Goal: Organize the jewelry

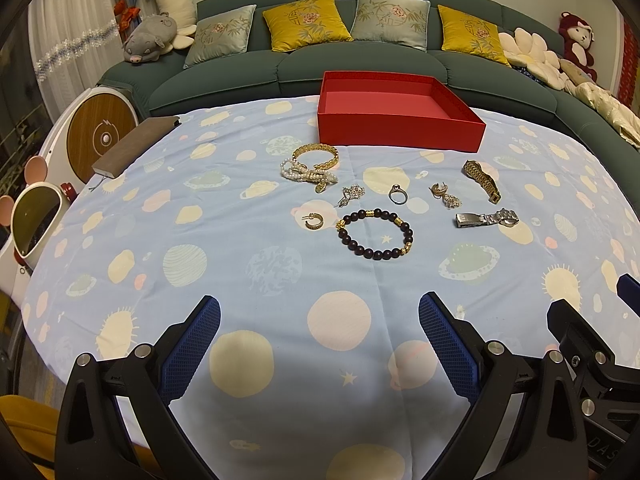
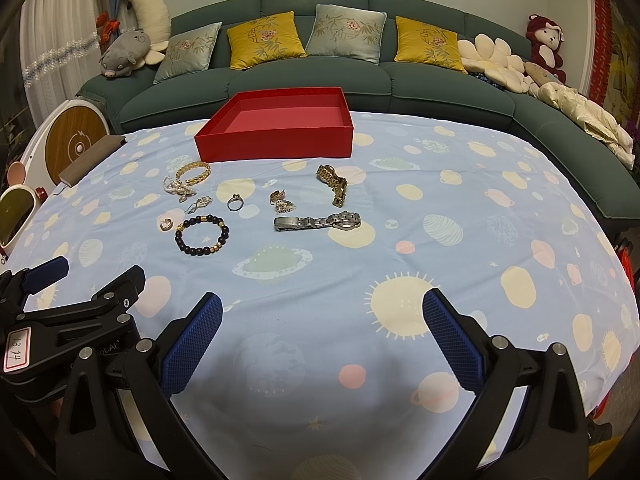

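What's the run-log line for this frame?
left gripper: open | right gripper: open | red box: empty | jewelry on tablecloth

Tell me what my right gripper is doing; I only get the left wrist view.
Observer: The right gripper is empty, its jaws wide apart over the tablecloth.
Operator: What lies nearest ahead of it?
Observer: The silver watch, lying flat, its face at the right end.
Operator: Where is my left gripper from there?
Observer: The left gripper is close on its left, and a tag on its body reads 13.14.
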Motion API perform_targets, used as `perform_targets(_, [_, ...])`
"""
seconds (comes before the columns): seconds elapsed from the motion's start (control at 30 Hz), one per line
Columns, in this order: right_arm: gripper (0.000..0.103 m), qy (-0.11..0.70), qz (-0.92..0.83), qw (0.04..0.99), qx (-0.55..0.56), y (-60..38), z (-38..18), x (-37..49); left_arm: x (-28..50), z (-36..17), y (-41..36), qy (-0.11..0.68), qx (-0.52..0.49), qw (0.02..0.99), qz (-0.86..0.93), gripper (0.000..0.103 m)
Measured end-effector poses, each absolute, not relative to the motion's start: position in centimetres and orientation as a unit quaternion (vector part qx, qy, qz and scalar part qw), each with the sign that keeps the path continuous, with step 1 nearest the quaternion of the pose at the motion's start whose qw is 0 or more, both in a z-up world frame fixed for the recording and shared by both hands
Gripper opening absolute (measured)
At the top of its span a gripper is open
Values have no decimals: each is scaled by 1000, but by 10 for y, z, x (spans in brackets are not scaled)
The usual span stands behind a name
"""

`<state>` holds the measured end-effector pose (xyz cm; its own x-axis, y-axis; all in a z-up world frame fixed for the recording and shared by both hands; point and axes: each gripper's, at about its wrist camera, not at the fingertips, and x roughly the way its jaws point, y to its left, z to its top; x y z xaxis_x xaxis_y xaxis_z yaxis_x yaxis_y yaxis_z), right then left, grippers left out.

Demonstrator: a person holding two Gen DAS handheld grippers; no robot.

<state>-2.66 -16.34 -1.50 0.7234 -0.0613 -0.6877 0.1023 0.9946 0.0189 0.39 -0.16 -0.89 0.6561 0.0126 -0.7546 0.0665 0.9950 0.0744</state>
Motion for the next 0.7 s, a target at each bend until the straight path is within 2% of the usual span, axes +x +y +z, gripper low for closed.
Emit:
perform_targets(0.5, [98, 371, -37, 927, 30, -159, -16, -26, 10, -17, 6, 436, 29, 899, -28, 97])
perform_targets(0.7, [98, 371, -36, 927, 35, -167, -14, -10, 21, -8, 24, 405, -2, 914, -8, 97])
